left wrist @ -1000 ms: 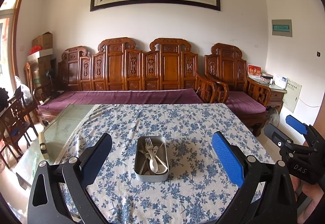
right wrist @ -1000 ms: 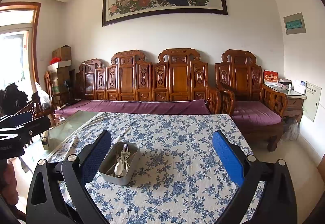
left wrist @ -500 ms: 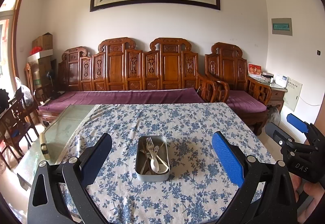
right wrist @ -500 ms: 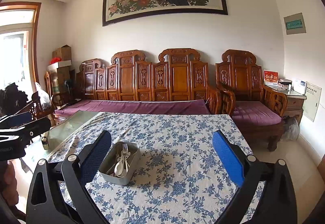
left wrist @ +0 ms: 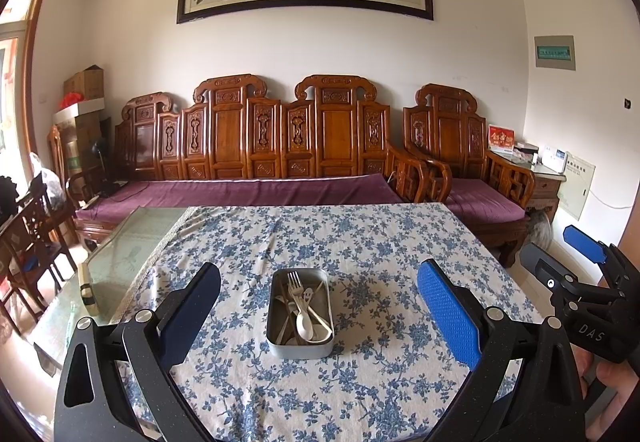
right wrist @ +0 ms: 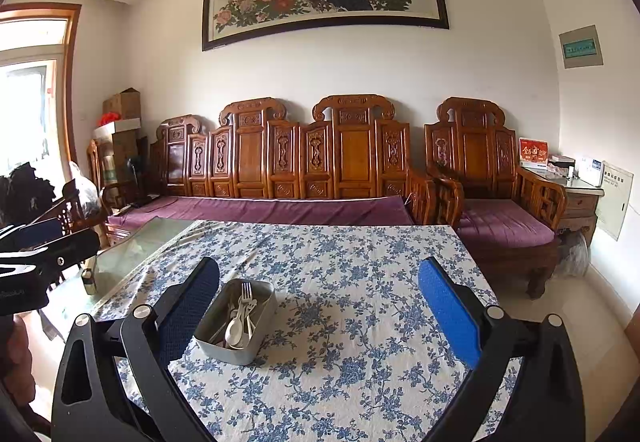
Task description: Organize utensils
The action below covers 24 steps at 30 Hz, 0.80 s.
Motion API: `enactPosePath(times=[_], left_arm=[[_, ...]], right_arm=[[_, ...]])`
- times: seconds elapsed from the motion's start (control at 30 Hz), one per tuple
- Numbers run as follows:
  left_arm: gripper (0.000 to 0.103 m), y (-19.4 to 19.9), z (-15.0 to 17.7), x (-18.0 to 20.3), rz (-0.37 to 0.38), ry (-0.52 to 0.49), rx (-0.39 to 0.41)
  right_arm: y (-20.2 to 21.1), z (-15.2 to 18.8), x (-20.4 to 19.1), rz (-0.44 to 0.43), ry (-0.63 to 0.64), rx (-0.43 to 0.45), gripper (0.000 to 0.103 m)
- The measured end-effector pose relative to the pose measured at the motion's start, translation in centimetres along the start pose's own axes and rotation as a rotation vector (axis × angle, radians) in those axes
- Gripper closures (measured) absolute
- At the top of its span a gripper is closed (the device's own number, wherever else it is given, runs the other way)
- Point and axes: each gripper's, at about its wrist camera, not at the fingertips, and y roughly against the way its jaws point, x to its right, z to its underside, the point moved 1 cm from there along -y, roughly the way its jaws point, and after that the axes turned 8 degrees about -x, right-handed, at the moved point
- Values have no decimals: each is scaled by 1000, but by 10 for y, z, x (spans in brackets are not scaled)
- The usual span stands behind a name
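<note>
A rectangular metal tin sits on the blue-flowered tablecloth near the table's front. It holds a fork, a white spoon and several other utensils. My left gripper is open and empty, held above and before the tin. My right gripper is open and empty; the tin lies left of its centre, by its left finger. The right gripper also shows at the right edge of the left wrist view, and the left gripper shows at the left edge of the right wrist view.
The table's left part is bare glass with a small object on it. A carved wooden sofa with purple cushions stands behind the table, an armchair at the right, dark chairs at the left.
Both grippers have drifted very slightly; the tin and utensils have not moved. Both grippers stay open.
</note>
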Motion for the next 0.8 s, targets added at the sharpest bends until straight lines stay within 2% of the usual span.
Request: enactPosePath(times=[0.8], left_arm=[[8,2,-1,0,11,2,0]], right_arm=[[0,0,0,-1,0,-1,3]])
